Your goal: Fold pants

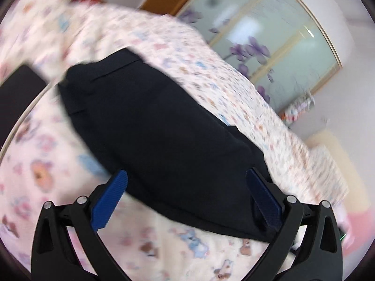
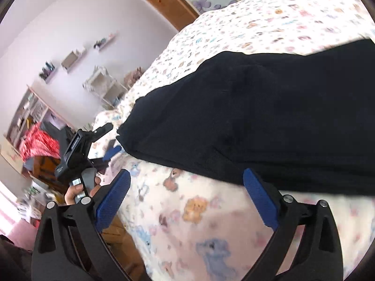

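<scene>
Folded black pants, soft matte knit, lie flat on my bed's cartoon-print sheet. My left claw and right claw gape, released, ribbed blue pads empty. Floral wardrobe doors behind.

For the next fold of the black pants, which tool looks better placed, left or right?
Left, probably. The left tool stands open with the folded pants reaching between its fingers. The right tool is also open, but mostly bedsheet lies between its fingers.
</scene>
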`<move>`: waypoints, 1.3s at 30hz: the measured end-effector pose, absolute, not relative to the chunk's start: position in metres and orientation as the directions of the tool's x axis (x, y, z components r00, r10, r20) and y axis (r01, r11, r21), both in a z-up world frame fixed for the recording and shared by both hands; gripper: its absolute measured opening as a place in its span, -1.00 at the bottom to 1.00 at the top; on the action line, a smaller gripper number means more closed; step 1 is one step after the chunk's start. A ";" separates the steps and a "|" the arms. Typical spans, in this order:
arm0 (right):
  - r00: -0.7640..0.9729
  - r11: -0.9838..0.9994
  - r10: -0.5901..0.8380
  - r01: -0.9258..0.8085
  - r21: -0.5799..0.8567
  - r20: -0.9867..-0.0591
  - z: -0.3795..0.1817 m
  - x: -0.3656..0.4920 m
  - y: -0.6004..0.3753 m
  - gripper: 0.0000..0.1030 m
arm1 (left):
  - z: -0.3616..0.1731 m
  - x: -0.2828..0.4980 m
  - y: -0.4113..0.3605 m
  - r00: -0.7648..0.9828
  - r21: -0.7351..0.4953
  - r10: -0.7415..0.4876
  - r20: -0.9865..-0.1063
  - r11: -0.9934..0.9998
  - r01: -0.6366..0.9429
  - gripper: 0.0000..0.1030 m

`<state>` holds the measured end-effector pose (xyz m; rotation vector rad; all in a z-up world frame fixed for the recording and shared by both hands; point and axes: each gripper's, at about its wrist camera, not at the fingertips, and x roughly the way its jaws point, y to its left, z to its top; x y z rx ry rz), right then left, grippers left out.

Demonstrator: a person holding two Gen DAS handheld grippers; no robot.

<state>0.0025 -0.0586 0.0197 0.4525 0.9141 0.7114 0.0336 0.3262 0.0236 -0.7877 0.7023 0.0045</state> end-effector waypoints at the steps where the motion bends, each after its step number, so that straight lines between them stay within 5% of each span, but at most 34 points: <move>1: 0.435 0.697 0.713 -0.357 0.622 -0.549 0.021 0.000 -0.062 0.92 | 0.021 0.033 0.334 0.768 -0.665 -0.253 -0.589 0.692 -0.282 0.96; 8: 0.570 0.827 0.528 -0.513 0.230 -0.629 0.042 -0.005 -0.012 0.92 | 0.011 0.032 0.346 0.754 -0.668 -0.246 -0.608 0.673 -0.319 0.96; 21: 0.493 0.799 0.591 -0.468 0.377 -0.639 0.012 -0.008 -0.013 0.92 | -0.006 0.039 0.373 0.754 -0.801 -0.378 -0.538 0.509 -0.316 0.96; 32: 0.517 0.793 0.604 -0.459 0.400 -0.606 0.012 -0.016 -0.036 0.92 | 0.015 0.082 0.374 0.754 -0.781 -0.367 -0.545 0.550 -0.296 0.93; 37: 0.524 0.787 0.616 -0.446 0.426 -0.588 0.011 -0.019 -0.048 0.92 | -0.003 0.089 0.382 0.723 -0.745 -0.308 -0.619 0.521 -0.417 0.29; 39: 0.531 0.783 0.622 -0.449 0.431 -0.576 0.011 -0.021 -0.052 0.92 | -0.006 0.086 0.386 0.717 -0.732 -0.276 -0.641 0.502 -0.461 -0.24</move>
